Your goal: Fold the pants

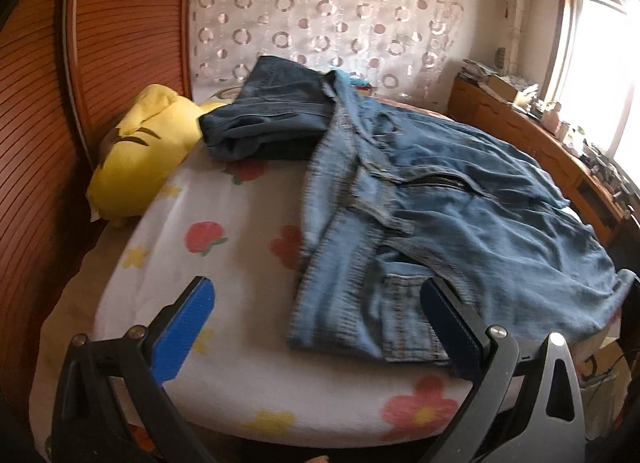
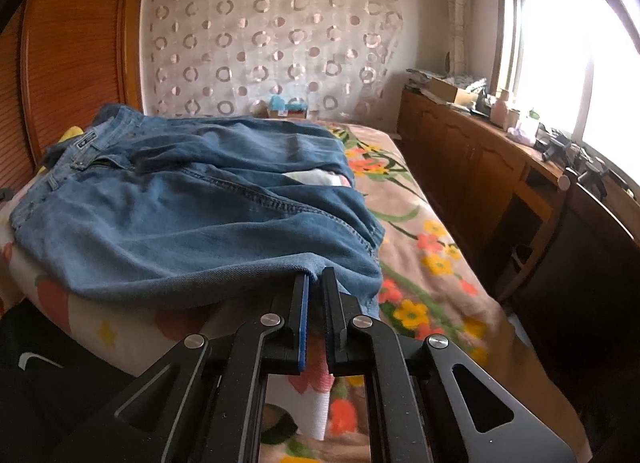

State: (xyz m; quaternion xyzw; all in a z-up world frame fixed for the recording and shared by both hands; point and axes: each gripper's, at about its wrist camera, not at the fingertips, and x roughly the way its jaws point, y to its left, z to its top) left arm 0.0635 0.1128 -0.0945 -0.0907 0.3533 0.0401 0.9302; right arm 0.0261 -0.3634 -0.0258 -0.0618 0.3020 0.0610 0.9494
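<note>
Jeans: the light-blue jeans [image 1: 420, 199] lie spread on the bed [image 1: 224, 263], waistband toward the yellow pillow [image 1: 144, 151], zipper open, legs running toward the window side.
Other denim: a darker folded pair [image 1: 264, 119] sits just beyond the waistband, touching it.
Left gripper: the left gripper [image 1: 316, 303] hovers over the near waist corner with its fingers [image 1: 188, 327] spread wide, holding nothing; one finger is over bare blanket, the other over the pocket area.
Right gripper: the right gripper [image 2: 315, 283] has its fingers nearly together, pinching the near hem [image 2: 260, 271] of the jeans; how much cloth sits between the pads is hard to tell, as the hem hides the tips.
Step in hand: likely securing both near corners before carrying the leg end over to the waist.
Doing it well, left: bring the open fingers down astride the waistband edge, taking all layers, and close before anything is lifted.
Doing it well, right: keep the hem pinch firm; if it catches only the top layer, the lower one will trail.
Doing it well, both: lift level, keep the cloth taut between the two grips, and lay edge on edge.
Risk: dragging the waist could shift the darker pair or bunch the blanket.
</note>
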